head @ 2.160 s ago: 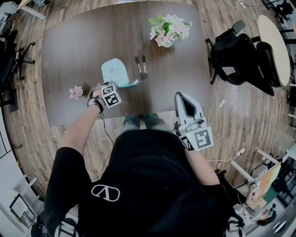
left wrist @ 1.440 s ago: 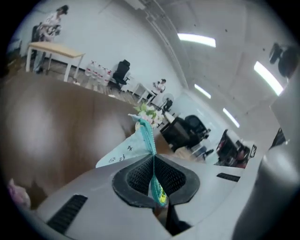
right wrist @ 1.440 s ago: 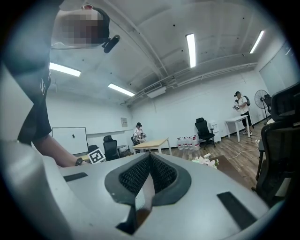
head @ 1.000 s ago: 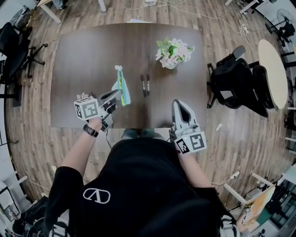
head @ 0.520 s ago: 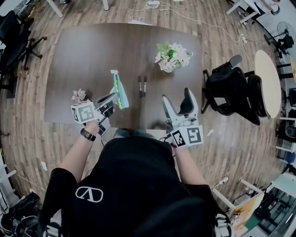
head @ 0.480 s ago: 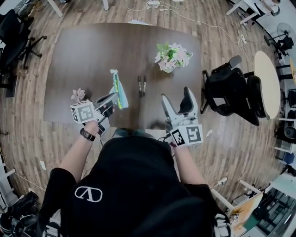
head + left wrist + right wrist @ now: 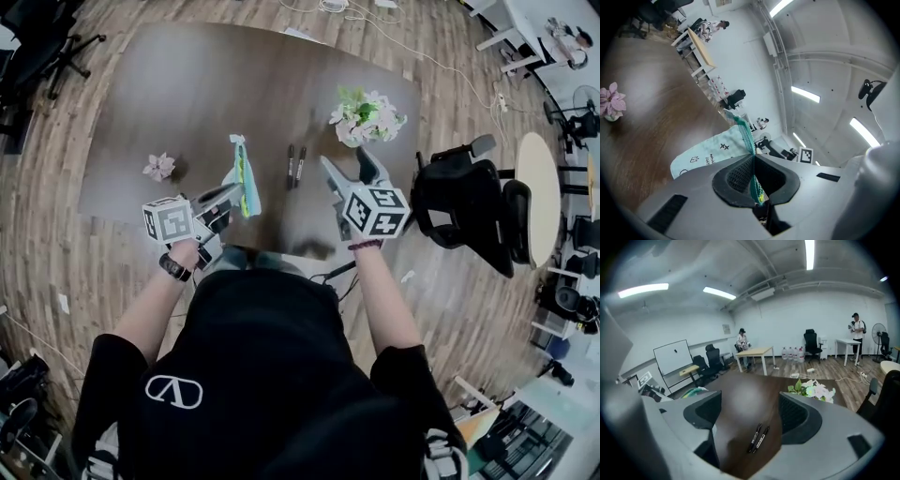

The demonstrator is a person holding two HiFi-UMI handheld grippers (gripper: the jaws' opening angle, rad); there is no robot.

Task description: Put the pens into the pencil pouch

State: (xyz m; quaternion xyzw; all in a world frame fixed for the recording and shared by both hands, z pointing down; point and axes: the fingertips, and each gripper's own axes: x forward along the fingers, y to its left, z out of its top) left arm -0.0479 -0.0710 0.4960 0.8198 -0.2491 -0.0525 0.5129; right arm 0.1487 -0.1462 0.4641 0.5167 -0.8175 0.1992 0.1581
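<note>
My left gripper (image 7: 232,193) is shut on the edge of a mint-green pencil pouch (image 7: 242,176), which hangs on edge above the dark table (image 7: 187,94). In the left gripper view the pouch's teal zip edge (image 7: 751,164) is pinched between the pads. Two black pens (image 7: 295,165) lie side by side on the table just right of the pouch. My right gripper (image 7: 343,167) hovers close to their right. Its jaws have just been opening and stand wide with nothing between them. In the right gripper view the pens (image 7: 758,438) lie ahead between the jaws (image 7: 750,416).
A vase of pink and white flowers (image 7: 367,117) stands just beyond the right gripper. A small pink flower (image 7: 157,167) sits at the table's left. A black office chair (image 7: 469,202) and a round table (image 7: 548,183) stand to the right of the table.
My right gripper went from shut to wide open and moved forward from the table's near edge to beside the pens. The left gripper drifted slightly, still holding the pouch.
</note>
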